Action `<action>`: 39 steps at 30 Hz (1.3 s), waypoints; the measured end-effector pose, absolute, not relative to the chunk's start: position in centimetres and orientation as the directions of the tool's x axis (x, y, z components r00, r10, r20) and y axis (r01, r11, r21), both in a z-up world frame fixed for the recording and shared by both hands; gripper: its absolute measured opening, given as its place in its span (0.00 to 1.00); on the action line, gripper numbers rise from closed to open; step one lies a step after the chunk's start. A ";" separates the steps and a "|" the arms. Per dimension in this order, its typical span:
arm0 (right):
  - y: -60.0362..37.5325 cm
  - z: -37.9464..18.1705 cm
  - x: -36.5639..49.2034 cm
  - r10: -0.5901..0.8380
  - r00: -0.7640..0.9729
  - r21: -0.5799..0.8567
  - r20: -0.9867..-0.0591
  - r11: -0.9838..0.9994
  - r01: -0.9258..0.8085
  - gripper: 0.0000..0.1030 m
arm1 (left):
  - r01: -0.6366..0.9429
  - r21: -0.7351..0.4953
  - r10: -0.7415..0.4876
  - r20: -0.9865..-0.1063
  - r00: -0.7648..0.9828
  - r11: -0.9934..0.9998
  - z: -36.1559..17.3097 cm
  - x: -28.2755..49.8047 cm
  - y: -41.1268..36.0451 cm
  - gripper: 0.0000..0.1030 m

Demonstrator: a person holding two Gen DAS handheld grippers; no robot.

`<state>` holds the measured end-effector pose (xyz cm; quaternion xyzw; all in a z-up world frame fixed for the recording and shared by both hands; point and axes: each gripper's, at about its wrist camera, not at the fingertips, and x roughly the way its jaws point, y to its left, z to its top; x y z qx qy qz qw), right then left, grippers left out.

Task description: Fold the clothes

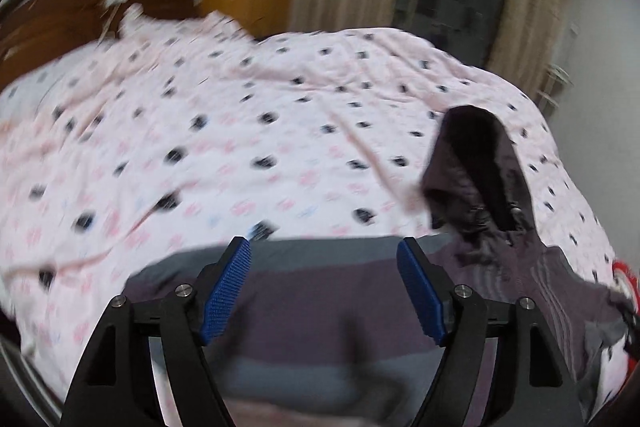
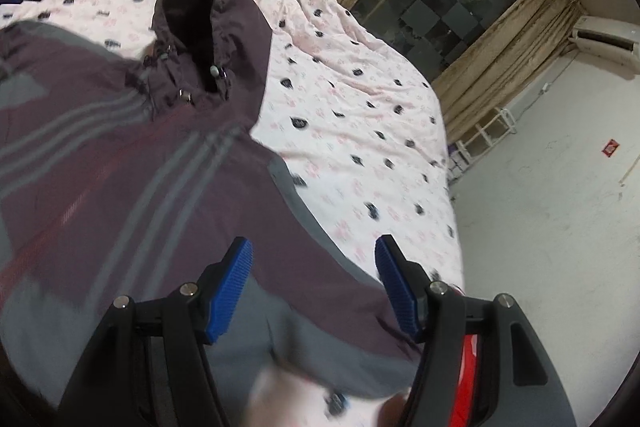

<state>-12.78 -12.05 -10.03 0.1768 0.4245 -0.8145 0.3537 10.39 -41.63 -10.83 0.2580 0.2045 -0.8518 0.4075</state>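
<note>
Both hand-held grippers, left [image 1: 324, 261] and right [image 2: 314, 261], hover released above a purple-and-grey hooded jacket [image 2: 120, 167] spread on the bed [image 2: 360, 107]. Farther off lies its hood [image 2: 208, 27]. Risk: a shallow pinch on slippery fabric may slip and bunch the fold.

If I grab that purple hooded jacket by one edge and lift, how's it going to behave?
The jacket will probably go floppy and drape, since it lies creased and slumped on the pink bedsheet. Its hood would likely dangle and swing. The fabric looks thin and smooth, so it may slip from a shallow pinch.
</note>
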 end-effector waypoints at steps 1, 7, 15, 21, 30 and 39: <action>-13.1 -10.2 -13.0 -0.439 -0.675 -0.556 -0.593 -0.384 0.737 0.64 | 0.788 -0.119 -0.580 -0.612 -0.537 -0.604 -10.8 9.1 -41.7 0.69; -21.6 -11.0 -13.9 -0.523 -0.596 -0.515 -0.609 -0.311 0.799 0.64 | 0.750 -0.076 -0.538 -0.649 -0.537 -0.657 -11.2 2.5 -43.3 0.69; -33.5 -11.9 -14.8 -0.558 -0.541 -0.465 -0.630 -0.287 0.837 0.64 | 0.734 -0.182 -0.478 -0.653 -0.588 -0.654 -11.6 -2.9 -47.0 0.69; -39.6 -13.8 -15.9 -0.537 -0.577 -0.488 -0.616 -0.315 0.814 0.64 | 0.725 -0.227 -0.444 -0.661 -0.605 -0.651 -12.6 -5.4 -48.8 0.69; -40.1 -15.3 -22.5 -0.453 -0.617 -0.403 -0.644 -0.485 0.776 0.64 | 0.714 -0.249 -0.385 -0.703 -0.598 -0.654 -15.2 -9.4 -48.9 0.69; -36.7 -13.2 -28.1 -0.459 -0.607 -0.242 -0.649 -0.632 0.737 0.68 | 0.766 -0.118 -0.479 -0.717 -0.506 -0.632 -15.9 -10.7 -48.3 0.69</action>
